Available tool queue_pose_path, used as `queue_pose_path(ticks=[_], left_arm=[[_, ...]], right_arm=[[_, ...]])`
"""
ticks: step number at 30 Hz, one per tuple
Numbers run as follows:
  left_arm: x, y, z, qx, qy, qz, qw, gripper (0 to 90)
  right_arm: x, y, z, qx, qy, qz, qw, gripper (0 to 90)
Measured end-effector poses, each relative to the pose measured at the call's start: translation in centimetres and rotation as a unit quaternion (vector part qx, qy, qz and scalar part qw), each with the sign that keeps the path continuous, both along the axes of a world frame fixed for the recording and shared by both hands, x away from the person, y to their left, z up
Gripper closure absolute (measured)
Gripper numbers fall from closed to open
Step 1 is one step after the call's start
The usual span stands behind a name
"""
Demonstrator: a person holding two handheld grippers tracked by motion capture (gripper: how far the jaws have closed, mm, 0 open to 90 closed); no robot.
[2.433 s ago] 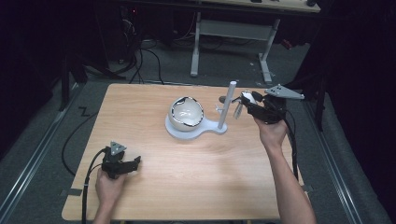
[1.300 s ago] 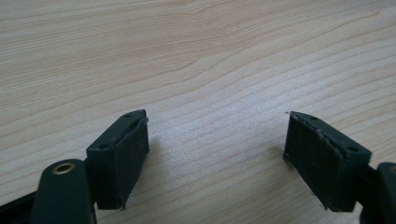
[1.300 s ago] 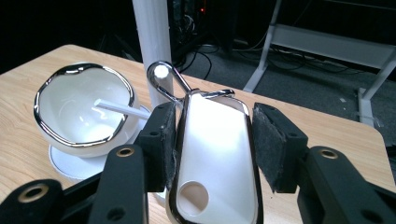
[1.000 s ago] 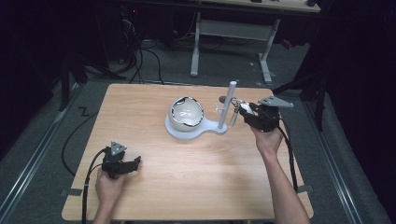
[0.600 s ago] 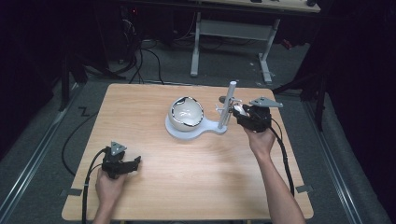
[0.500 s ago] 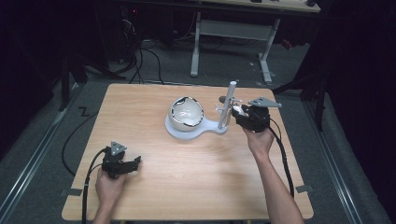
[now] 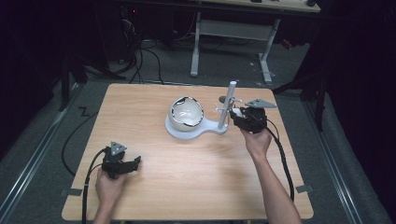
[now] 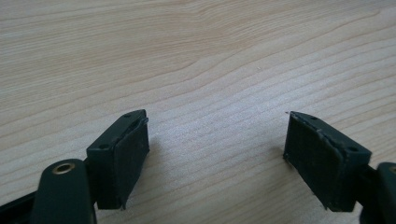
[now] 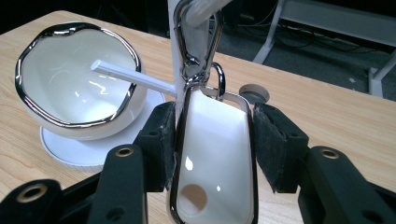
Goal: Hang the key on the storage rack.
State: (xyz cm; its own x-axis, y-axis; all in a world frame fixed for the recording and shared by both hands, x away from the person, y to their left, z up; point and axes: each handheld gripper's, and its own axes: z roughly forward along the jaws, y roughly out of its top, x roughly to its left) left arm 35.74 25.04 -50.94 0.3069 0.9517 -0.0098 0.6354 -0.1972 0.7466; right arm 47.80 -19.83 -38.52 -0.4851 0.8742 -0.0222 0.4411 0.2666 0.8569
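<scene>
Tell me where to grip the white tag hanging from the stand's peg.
Grip the white tag across its two long chrome-rimmed edges, low on its body, coming level from the table's right edge. It hangs upright by a clasp, flat face toward the right gripper, whose jaws already bracket it.

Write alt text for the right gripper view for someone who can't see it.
The right gripper closes on a white, chrome-rimmed tag clipped to a white stand. A white bowl with a wavy chrome rim sits left on the wooden table.

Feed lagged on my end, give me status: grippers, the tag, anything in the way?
Left hand-held gripper open, low over bare table. Right hand-held gripper shut on white tag, its clip hooked on stand peg. Bowl beside, not blocking.
</scene>
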Motion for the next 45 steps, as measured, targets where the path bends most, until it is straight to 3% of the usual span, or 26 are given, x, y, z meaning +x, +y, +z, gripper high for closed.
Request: queue_pose_path(ticks=[14,23,31,45], left_arm=[[0.0,0.0,0.0,0.000,0.000,0.000,1.0000,22.4],[0.0,0.0,0.0,0.000,0.000,0.000,1.0000,22.4],[0.0,0.0,0.0,0.000,0.000,0.000,1.0000,22.4],[0.0,0.0,0.0,0.000,0.000,0.000,1.0000,22.5]], right_arm=[[0.4,0.3,-0.8,-0.002,0.017,0.003,0.9999,50.8],[0.1,-0.4,-1.7,0.015,0.018,-0.002,0.9997,48.7],[-0.4,-1.1,-1.1,0.025,0.009,0.004,0.9996,44.4],[-1.9,-2.9,-0.2,0.051,-0.011,0.005,0.9986,47.0]])
